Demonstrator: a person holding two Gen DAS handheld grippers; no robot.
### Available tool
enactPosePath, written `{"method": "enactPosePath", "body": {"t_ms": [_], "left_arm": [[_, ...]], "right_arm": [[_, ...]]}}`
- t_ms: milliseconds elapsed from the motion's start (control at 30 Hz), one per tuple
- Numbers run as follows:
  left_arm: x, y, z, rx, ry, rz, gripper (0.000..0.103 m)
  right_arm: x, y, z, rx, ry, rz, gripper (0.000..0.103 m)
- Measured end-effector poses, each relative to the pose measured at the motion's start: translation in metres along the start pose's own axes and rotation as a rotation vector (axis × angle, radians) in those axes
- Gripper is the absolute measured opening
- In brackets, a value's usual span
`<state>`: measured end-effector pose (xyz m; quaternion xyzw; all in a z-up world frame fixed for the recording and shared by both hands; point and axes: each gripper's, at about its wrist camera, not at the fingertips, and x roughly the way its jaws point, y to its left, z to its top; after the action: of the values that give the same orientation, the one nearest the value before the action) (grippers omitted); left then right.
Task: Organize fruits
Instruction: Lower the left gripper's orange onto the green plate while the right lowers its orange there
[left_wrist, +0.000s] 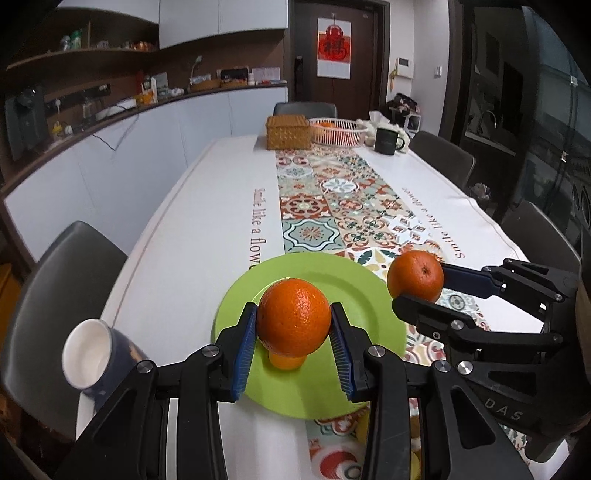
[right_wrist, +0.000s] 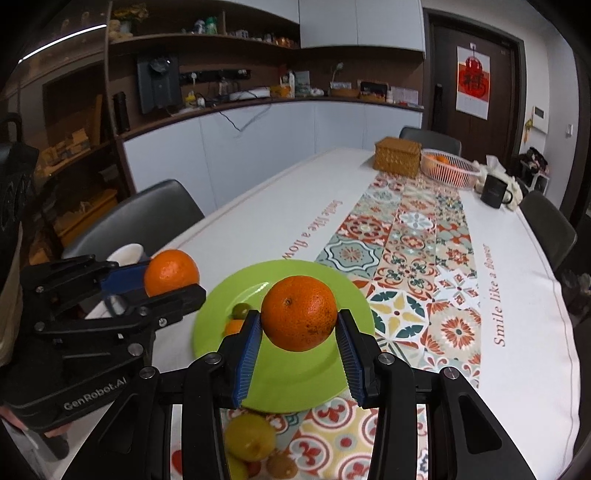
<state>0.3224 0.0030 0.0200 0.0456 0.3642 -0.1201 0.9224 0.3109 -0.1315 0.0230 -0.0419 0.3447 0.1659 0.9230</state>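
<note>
With each claw clamped on an orange, the left claw (left_wrist: 293, 325) and right claw (right_wrist: 299, 332) both above the green plate (left_wrist: 362, 295), lower them one by one, clear of the small fruits (right_wrist: 238, 317) there, before letting go.

Desk (left_wrist: 207, 206): long, under a white cloth with a patterned tile runner (left_wrist: 332, 199) down its middle.
Chairs: dark grey chair (left_wrist: 55, 280) at the near left, another chair back (left_wrist: 304, 108) at the far end.
Wall units: white cabinets (right_wrist: 266, 140) below a dark wood countertop; open wooden shelves (right_wrist: 207, 37) above, cluttered.
Door (left_wrist: 334, 48): dark brown, with a red-and-white hanging calendar.
Light: soft, even indoor light.
</note>
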Motion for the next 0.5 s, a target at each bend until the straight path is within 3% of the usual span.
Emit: {"method": "enactPosePath", "body": {"t_ms": [500], "left_arm": [[0.08, 0.018, -0.006, -0.039, 0.183, -0.048, 0.038]], "right_arm": [[0.073, -0.008, -0.009, 0.044, 0.161, 0.018, 0.042]]}}
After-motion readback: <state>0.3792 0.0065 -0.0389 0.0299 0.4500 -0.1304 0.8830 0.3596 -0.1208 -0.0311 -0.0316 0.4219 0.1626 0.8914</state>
